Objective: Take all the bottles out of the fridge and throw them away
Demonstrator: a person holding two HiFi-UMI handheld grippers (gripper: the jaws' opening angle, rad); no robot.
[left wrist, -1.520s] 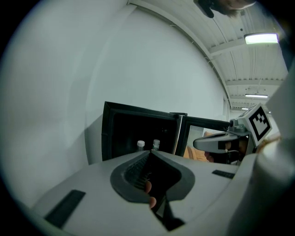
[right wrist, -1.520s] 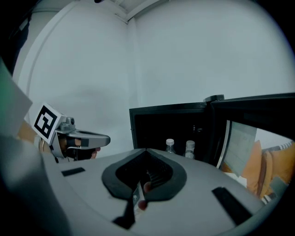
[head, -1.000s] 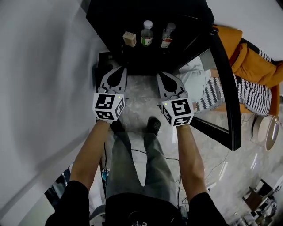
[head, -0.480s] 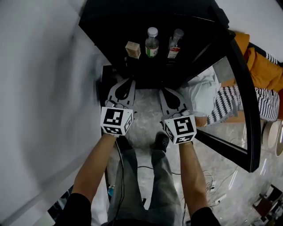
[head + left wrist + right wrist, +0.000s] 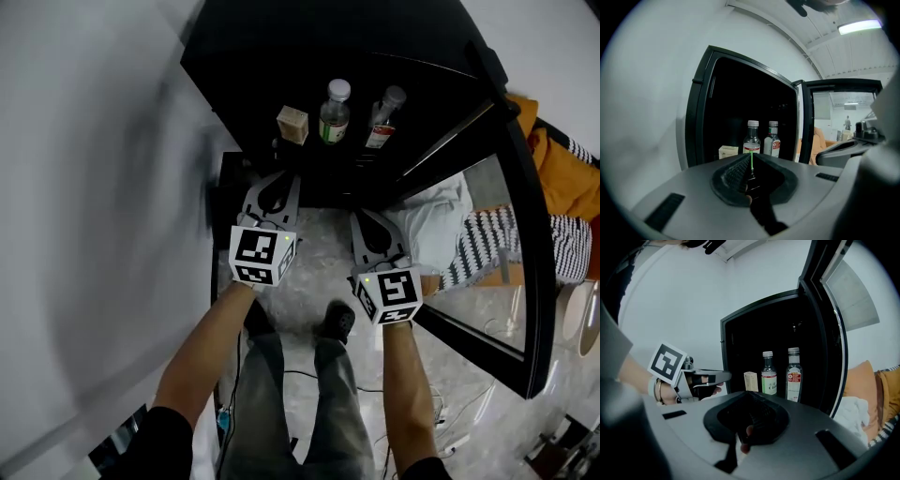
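Observation:
A small black fridge [image 5: 309, 56] stands open on the floor with its glass door [image 5: 511, 234] swung out to the right. Inside stand two clear bottles: one with a green label [image 5: 334, 112] [image 5: 751, 139] [image 5: 768, 375] and one with a red label [image 5: 384, 117] [image 5: 773, 140] [image 5: 793, 373]. A small beige carton [image 5: 292, 124] [image 5: 751, 381] sits to their left. My left gripper [image 5: 277, 184] [image 5: 750, 161] and right gripper [image 5: 367, 225] [image 5: 749, 401] hover side by side in front of the opening, both shut and empty, short of the bottles.
A white wall [image 5: 94, 206] runs along the left. To the right of the door lie orange cushions [image 5: 562, 169], a striped cloth [image 5: 487, 239] and a white cloth [image 5: 431, 211]. The person's legs and shoes [image 5: 336, 321] stand on the marble floor; a cable trails by them.
Both grippers have sunk lower in front of the fridge and the view has shifted, so the fridge interior and bottles sit nearer the grippers. Both jaws stayed shut.

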